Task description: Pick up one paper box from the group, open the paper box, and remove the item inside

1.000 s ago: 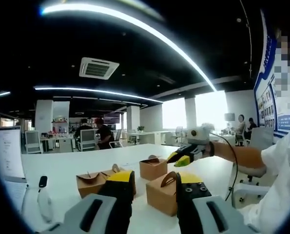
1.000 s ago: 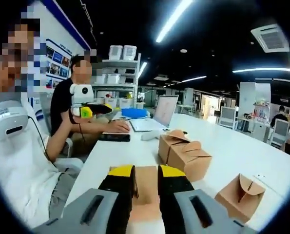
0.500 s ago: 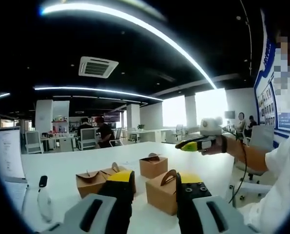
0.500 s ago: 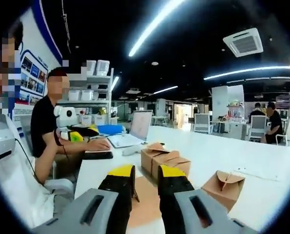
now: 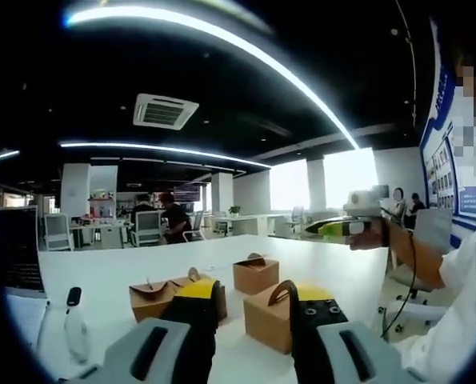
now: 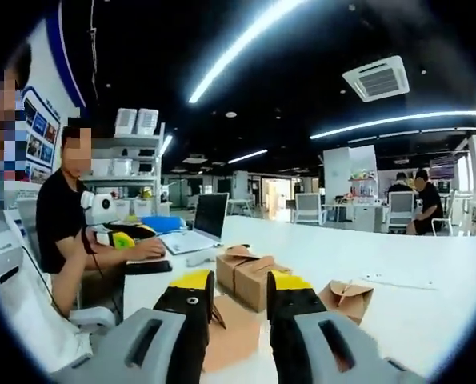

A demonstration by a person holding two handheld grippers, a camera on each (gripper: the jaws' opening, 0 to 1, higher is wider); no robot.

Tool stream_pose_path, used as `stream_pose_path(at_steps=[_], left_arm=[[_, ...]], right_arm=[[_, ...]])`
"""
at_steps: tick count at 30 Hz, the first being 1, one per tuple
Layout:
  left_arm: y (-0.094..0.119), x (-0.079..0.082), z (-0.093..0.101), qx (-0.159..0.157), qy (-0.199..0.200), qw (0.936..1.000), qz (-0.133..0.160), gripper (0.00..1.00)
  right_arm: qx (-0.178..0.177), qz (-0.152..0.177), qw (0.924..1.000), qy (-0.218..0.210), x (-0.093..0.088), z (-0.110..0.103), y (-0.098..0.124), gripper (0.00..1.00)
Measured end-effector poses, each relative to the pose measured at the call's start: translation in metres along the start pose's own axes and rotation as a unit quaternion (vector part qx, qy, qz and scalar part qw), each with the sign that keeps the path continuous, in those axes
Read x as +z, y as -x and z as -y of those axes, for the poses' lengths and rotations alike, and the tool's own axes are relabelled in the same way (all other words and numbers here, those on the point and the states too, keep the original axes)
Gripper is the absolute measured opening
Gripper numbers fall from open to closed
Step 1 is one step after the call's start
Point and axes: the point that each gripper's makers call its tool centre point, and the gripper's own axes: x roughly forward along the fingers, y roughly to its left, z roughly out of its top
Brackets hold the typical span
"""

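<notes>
Several brown paper boxes with arched handles stand on the white table. Seen from the left gripper view, the nearest box lies just beyond my left gripper, which is open and holds nothing. Two more boxes sit farther back. My right gripper hangs in the air over the table's right side, held by a hand. In its own view the right gripper is open, with a box on the table below the jaws. A box pair and a single box stand beyond. The left gripper shows at left.
An open laptop, a mouse and a black keyboard lie at the table's far end, where a person in a black shirt sits. A paper sheet lies at right. A white handset rests beside a screen. Office chairs and people are far behind.
My right gripper has lifted up and away from the boxes, and its jaws have spread a little. The left gripper has stayed almost still.
</notes>
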Motion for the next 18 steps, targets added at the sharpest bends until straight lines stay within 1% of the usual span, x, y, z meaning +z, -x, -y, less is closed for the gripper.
stream_pose_path(at_steps=[10, 15, 18], left_arm=[[-0.001, -0.001, 0.001, 0.000, 0.002, 1.0000, -0.002, 0.37], [-0.002, -0.002, 0.002, -0.001, 0.002, 1.0000, -0.002, 0.37], [-0.002, -0.002, 0.003, -0.001, 0.001, 1.0000, -0.004, 0.37]], right_arm=[[-0.017, 0.008, 0.9998, -0.001, 0.004, -0.005, 0.016, 0.29], [-0.022, 0.011, 0.9997, -0.006, 0.000, -0.008, 0.024, 0.30], [-0.023, 0.006, 0.9997, 0.001, -0.006, -0.012, 0.029, 0.32]])
